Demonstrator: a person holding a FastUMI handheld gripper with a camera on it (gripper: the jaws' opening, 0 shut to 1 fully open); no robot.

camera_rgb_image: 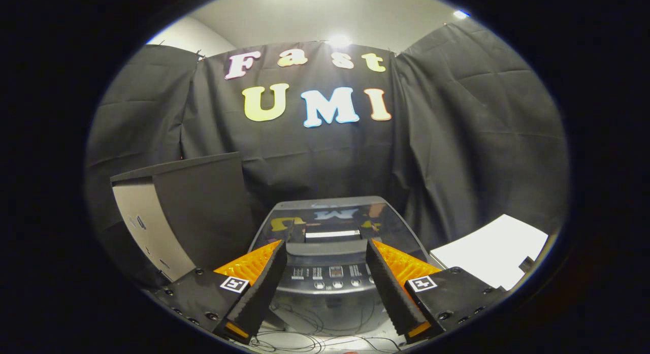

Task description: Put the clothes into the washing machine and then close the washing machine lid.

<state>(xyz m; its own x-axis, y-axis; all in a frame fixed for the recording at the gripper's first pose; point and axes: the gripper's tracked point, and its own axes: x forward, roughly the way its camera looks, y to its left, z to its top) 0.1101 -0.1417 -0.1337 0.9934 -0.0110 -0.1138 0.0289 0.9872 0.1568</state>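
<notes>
A dark grey top-loading washing machine (330, 272) stands just ahead of me, below the fingers. Its glossy lid (332, 217) lies flat and shut, mirroring the booth wall. A handle recess (332, 235) sits at the lid's front edge, and a control panel with round buttons (332, 278) runs below it. My gripper (327, 250) hovers above the machine's front with its fingers spread wide and nothing between them; the handle and panel show through the gap. No clothes can be seen.
A dark box-like appliance with a pale side panel (177, 217) stands to the left of the washer. A white flat surface (495, 250) lies to the right. Thin cables (304, 336) trail on the pale floor in front of the machine. Black cloth closes the back.
</notes>
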